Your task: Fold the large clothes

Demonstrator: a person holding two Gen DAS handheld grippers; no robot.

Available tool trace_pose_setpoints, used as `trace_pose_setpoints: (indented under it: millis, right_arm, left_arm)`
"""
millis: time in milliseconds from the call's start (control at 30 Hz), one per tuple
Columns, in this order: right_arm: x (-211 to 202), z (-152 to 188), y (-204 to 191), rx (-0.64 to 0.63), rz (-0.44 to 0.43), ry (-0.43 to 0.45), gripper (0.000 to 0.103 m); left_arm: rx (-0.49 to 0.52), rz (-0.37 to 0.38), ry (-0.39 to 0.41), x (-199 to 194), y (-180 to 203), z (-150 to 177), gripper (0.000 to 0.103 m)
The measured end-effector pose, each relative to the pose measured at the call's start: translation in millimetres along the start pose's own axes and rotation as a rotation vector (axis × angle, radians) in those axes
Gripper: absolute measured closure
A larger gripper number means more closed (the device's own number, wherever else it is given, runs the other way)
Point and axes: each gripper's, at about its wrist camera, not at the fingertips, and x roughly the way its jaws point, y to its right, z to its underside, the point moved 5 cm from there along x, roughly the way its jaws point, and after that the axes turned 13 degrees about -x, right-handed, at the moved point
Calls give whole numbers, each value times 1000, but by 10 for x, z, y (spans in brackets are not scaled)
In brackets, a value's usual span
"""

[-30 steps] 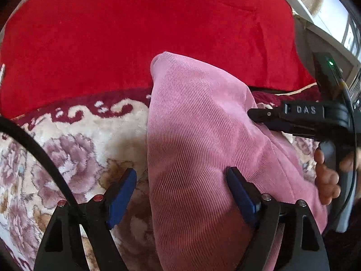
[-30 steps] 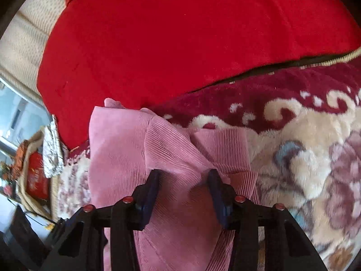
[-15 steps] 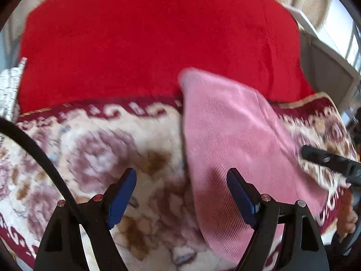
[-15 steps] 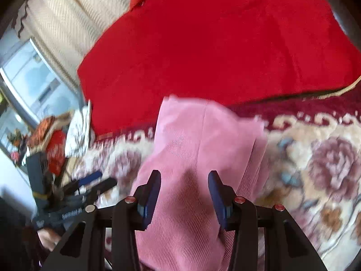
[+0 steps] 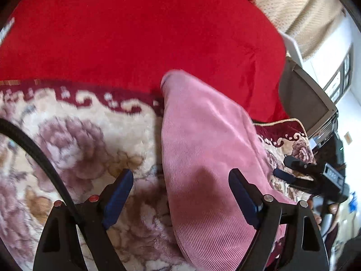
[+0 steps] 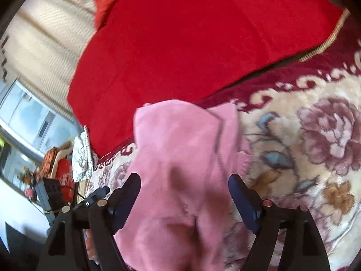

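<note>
A pink corduroy garment (image 5: 203,153) lies folded into a long strip on the floral blanket (image 5: 74,140); it also shows in the right wrist view (image 6: 180,153). My left gripper (image 5: 180,194) is open above the garment's near left edge, holding nothing. My right gripper (image 6: 183,194) is open above the garment's other end, its jaws wide on either side of the cloth and holding nothing. The right gripper shows at the right edge of the left wrist view (image 5: 293,171), and the left gripper at the lower left of the right wrist view (image 6: 94,197).
A big red cushion (image 5: 135,33) stands behind the garment against the back; it fills the top of the right wrist view (image 6: 191,33). Cream curtains (image 6: 45,29), a window and cluttered items (image 6: 58,169) lie to the left there. A grey chair (image 5: 304,103) stands at the right.
My right gripper has opened wide and let go of the pink garment. Both grippers have drawn back from the cloth, which now rests on the blanket.
</note>
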Motion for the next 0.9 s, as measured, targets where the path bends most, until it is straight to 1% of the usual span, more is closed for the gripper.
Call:
trace_pose_setpoints:
  millis: [67,133,167,267,300,333,400,467,533,633,667,733,800,833,900]
  right_arm:
    - [82,44,143,38,-11,-32,19]
    - [197,100,267,63,-27,-74,19]
    - [271,111,307,76,-43,-93,19]
    - [452,145,358,109,-155,-130,19]
    - [517,160,347,110,-183,-139,19]
    - [562,171,349,109,-193,-144,18]
    - [636,170,349,104,-218,-138,14]
    - [659,136,315,91,-269,-108,11]
    - [741,107,281,83,-318,-93,11]
    - [858,102,170,34,-319,-95,11]
    - [880,99,144,21,-317,-93,12]
    - [854,103,123,19,-322,-91,19]
    - [807,115,108,12,-317,-95,35]
    - [786,115,77,-4,-294,-91,37]
    - [746,124,-19,-40,-255,-80,42]
  left_arm:
    - [-20,57,-45,111,-27,3,16]
    - [-28,75,-69,162,-15,21,16]
    - [-28,79,-94,204,-10,23,16]
    - [-30,120,-126,280,43,40,16]
    - [-38,141,-141,294,60,38,16]
    - [-42,161,-158,311,76,34,16]
    - [-45,202,-201,403,95,48,16]
    - [-38,219,-230,484,120,78,16]
    - [-18,216,-229,517,169,98,14]
    - [1,215,-225,537,226,121,14]
    - [1,216,-221,551,237,120,14]
    - [7,214,-205,560,265,134,17]
    - [41,191,-179,537,322,159,28]
    - [57,181,-166,525,367,165,30]
    - [66,173,-145,499,400,151,38]
